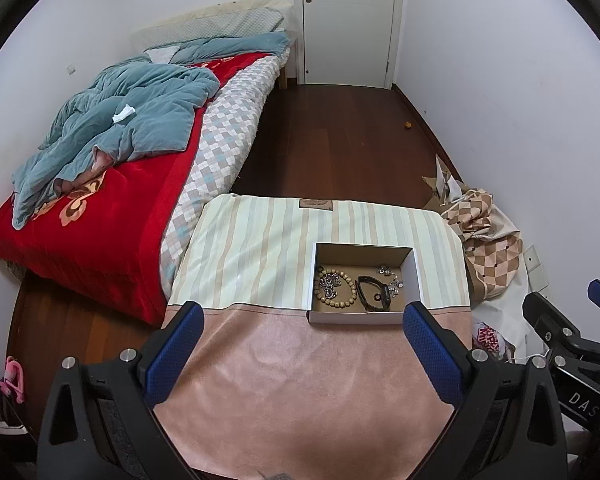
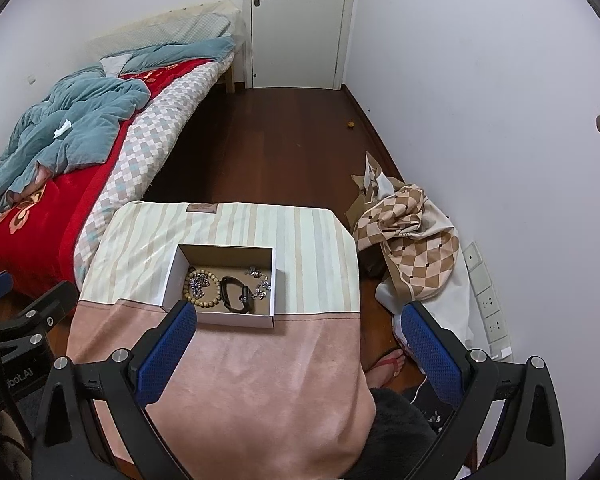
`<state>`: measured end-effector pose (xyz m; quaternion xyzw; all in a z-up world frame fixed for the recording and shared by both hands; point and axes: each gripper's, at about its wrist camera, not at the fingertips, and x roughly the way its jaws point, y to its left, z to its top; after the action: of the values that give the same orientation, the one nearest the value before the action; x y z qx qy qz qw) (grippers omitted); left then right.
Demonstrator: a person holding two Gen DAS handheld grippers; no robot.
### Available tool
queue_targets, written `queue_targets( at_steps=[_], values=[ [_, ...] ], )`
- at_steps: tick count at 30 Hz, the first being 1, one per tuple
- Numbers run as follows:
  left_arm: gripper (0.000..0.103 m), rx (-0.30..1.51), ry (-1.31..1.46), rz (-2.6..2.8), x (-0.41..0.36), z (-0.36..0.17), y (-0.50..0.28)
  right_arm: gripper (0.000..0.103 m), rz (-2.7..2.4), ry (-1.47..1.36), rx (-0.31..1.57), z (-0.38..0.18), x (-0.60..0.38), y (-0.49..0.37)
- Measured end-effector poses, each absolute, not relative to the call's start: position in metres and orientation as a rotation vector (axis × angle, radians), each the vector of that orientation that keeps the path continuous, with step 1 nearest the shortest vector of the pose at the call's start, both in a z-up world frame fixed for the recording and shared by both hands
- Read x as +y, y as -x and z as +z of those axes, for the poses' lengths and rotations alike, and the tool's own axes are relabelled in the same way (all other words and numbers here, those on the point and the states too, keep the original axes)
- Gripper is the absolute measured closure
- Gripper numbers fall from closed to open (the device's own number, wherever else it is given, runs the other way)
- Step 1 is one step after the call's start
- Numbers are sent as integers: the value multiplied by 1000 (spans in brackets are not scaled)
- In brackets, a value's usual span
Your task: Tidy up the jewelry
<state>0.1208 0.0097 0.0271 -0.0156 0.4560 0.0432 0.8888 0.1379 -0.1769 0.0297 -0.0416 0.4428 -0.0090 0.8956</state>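
A white cardboard box [image 1: 416,280] [image 2: 172,276] stands on the cloth-covered table [image 1: 300,380] [image 2: 252,380]. Inside lie a wooden bead bracelet [image 1: 342,304] [image 2: 204,304] with a silver chain [image 1: 331,282] [image 2: 198,280] in its ring, a black band [image 1: 374,296] [image 2: 236,298], and small silver pieces [image 1: 390,278] [image 2: 260,280]. My left gripper [image 1: 302,338] hangs open over the pink cloth, short of the box. My right gripper [image 2: 296,338] is open too, its left finger [image 2: 168,352] by the box's near left corner. Neither holds anything.
A bed [image 1: 112,184] [image 2: 60,168] with red blanket and teal quilt runs along the left wall. A checked cloth heap [image 1: 488,240] [image 2: 412,232] lies on the floor at right. A person's foot in a sandal [image 2: 386,364] shows beside the table. A white door [image 1: 348,20] closes the far end.
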Motion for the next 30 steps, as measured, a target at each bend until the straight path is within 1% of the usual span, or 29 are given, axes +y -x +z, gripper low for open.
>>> queue_targets(
  at_steps=[30],
  values=[
    [1,951,52,98,6,24,-122,0,-5,98,923,30,-176,-139]
  ],
)
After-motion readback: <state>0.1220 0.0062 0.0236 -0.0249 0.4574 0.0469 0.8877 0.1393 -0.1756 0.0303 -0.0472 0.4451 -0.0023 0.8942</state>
